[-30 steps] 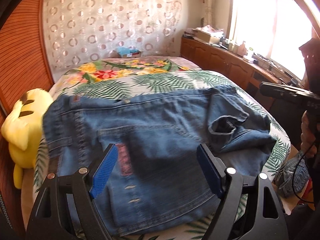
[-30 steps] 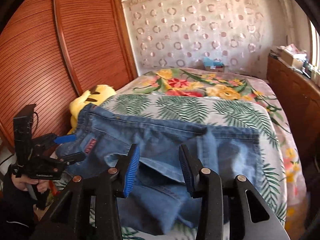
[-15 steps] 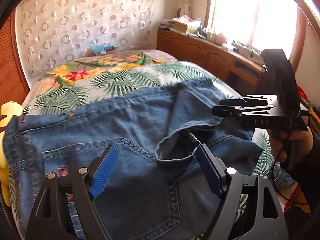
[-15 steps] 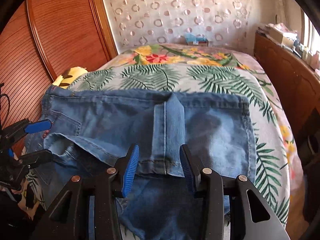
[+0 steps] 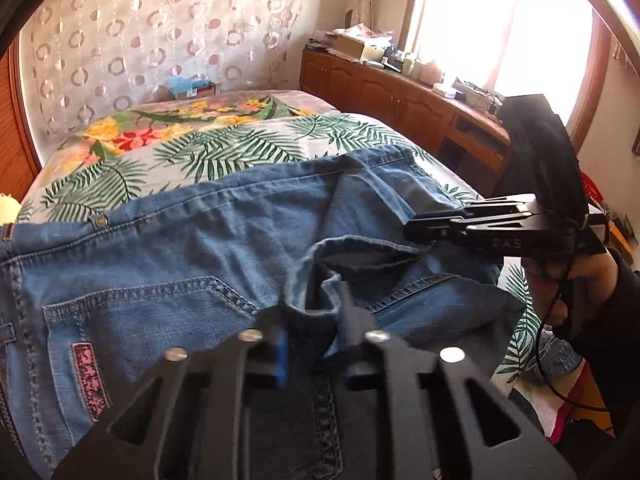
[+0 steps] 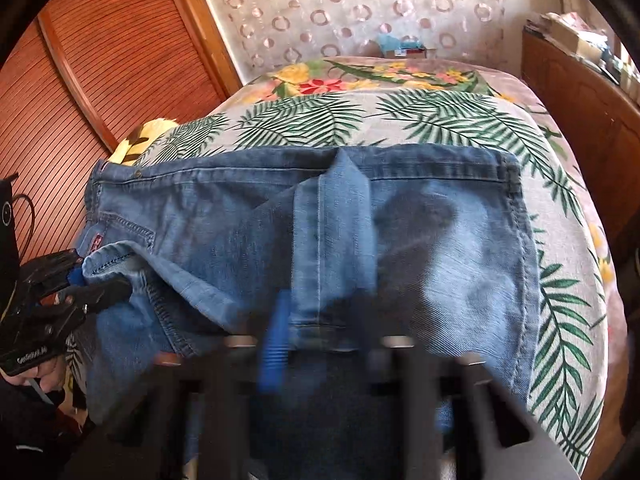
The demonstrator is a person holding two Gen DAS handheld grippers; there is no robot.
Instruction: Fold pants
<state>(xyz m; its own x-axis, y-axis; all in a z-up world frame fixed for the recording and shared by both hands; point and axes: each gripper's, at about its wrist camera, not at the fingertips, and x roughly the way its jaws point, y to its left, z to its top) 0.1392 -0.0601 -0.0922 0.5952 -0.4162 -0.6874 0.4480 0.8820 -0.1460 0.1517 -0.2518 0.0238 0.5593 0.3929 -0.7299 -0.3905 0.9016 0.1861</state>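
Blue jeans [image 5: 160, 248] lie across the bed, waistband to the left and the legs folded over them. My left gripper [image 5: 314, 316] has its jaws closing on the open leg hem [image 5: 320, 248], with denim pinched between the pads. In the right wrist view the left gripper [image 6: 100, 278] grips that hem at the jeans' [image 6: 440, 240] left side. My right gripper [image 6: 320, 332], blurred, has its jaws closing on a folded strip of leg near the front edge. Seen from the left wrist, the right gripper [image 5: 416, 232] bites the denim edge from the right.
The bed [image 5: 224, 148] has a leaf-and-flower cover. A yellow plush toy [image 6: 136, 140] lies at its left side by a wooden slatted wardrobe [image 6: 100, 60]. A wooden cabinet [image 5: 400, 96] with clutter runs under the window on the right. A person's hand [image 5: 592, 272] holds the right gripper.
Both grippers came down onto the jeans and went from wide open to pinched on denim. The left took the leg hem, the right the folded leg strip.
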